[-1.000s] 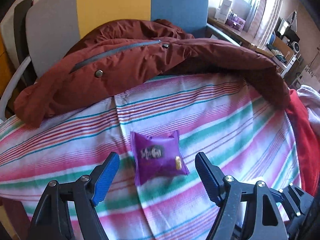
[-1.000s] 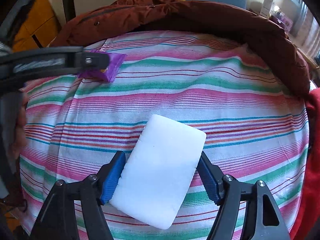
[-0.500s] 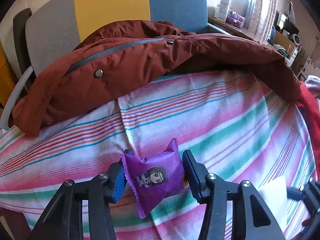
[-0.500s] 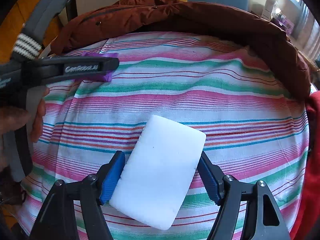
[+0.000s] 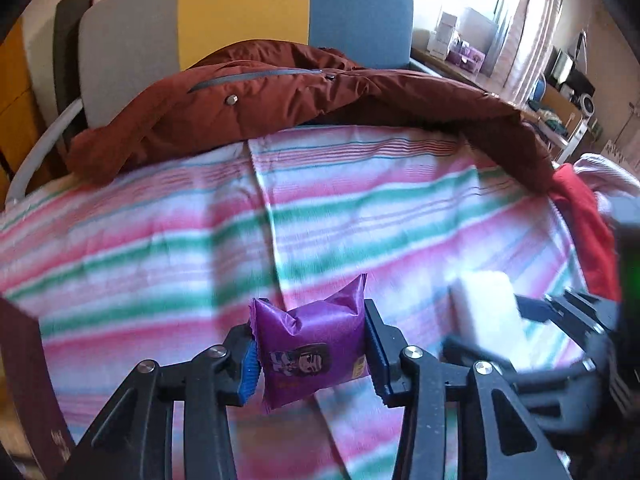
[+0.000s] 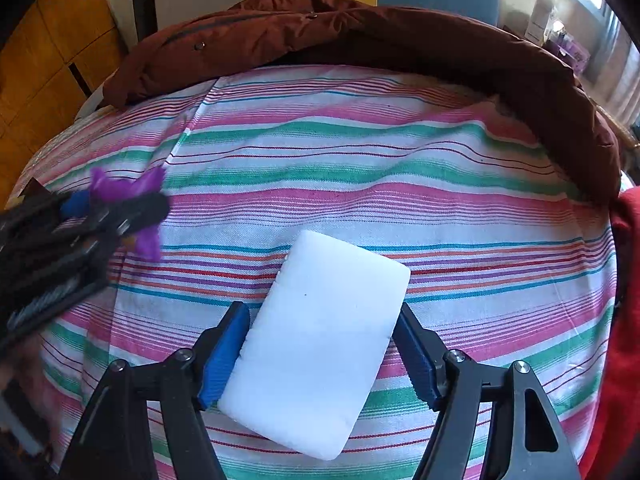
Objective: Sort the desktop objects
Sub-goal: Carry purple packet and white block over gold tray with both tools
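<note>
Two tongs, left tongs pinching purple packet, right tongs clasping white block.

A chair back in grey, yellow and blue panels rises behind the striped cloth. A rust-brown jacket drapes before it. Bright daylight enters a curtained window at right; orange-wood cabinets stand left.

The left gripper points steeply down, and its jaws have just been closing; the blue pads now press on a purple packet. The right gripper also points steeply down, its pads clamped on a white block
</note>
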Demonstrator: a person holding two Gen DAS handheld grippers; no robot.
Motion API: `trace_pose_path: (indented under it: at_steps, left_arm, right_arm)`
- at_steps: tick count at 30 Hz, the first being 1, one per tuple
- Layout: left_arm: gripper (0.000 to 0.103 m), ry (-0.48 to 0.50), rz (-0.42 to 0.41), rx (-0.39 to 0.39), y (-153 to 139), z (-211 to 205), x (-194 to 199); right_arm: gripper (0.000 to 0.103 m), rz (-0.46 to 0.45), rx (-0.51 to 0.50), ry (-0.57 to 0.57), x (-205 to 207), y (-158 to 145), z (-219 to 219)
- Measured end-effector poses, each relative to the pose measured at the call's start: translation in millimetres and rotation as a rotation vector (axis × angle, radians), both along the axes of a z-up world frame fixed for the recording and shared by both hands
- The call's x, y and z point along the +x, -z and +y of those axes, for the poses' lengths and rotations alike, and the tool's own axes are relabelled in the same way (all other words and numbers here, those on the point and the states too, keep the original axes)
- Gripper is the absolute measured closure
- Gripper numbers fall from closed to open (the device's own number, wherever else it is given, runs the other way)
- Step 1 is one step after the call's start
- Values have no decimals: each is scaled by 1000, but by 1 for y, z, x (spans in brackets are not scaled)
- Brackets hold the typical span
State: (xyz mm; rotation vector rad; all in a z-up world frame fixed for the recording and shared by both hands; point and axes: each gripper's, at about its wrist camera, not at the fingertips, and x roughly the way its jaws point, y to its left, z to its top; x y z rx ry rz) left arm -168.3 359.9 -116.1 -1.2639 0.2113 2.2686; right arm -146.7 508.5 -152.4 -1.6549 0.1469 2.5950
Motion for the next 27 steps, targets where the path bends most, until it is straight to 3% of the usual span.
trace_pose_path:
  at_steps: [15, 27]
  left_arm:
    - [59, 4, 46, -1, -12, -46, 69]
    - [59, -9, 166, 10, -49, -71, 100]
  right_arm:
    - [38, 21, 6, -11, 4, 3, -8]
    - [38, 38, -24, -87, 5, 0, -26]
